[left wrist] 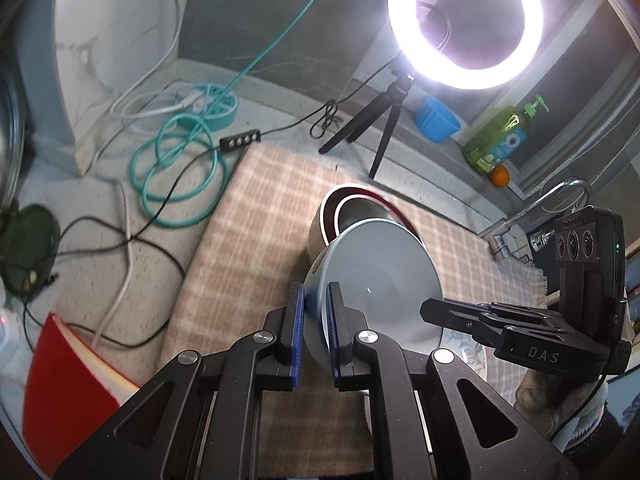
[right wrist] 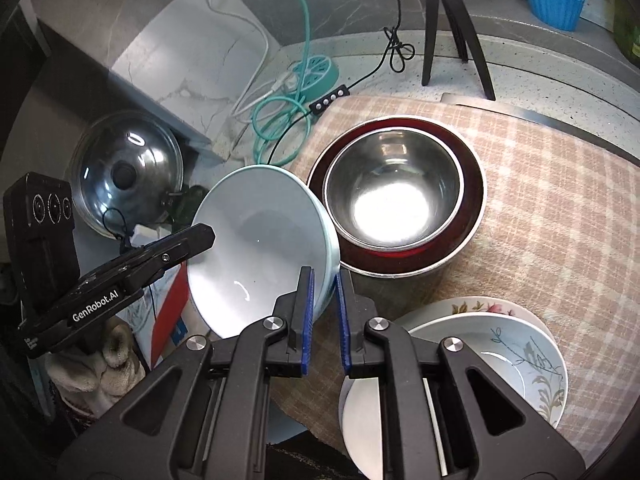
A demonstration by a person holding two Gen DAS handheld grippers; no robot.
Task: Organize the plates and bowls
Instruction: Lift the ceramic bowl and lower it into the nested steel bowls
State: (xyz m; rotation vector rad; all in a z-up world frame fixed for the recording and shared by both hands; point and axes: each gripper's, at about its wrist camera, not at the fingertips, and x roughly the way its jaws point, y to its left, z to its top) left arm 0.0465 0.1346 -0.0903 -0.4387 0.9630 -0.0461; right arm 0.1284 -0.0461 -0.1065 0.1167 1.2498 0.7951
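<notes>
Both grippers, left (left wrist: 316,320) and right (right wrist: 325,308), pinch the blue bowl's (right wrist: 256,248) rim, bowl held tilted; next, nest it in steel bowl (right wrist: 394,188).

Speckled counter (right wrist: 532,64) bears checked cloth (right wrist: 560,216) (cables (left wrist: 176,172) beside).
</notes>
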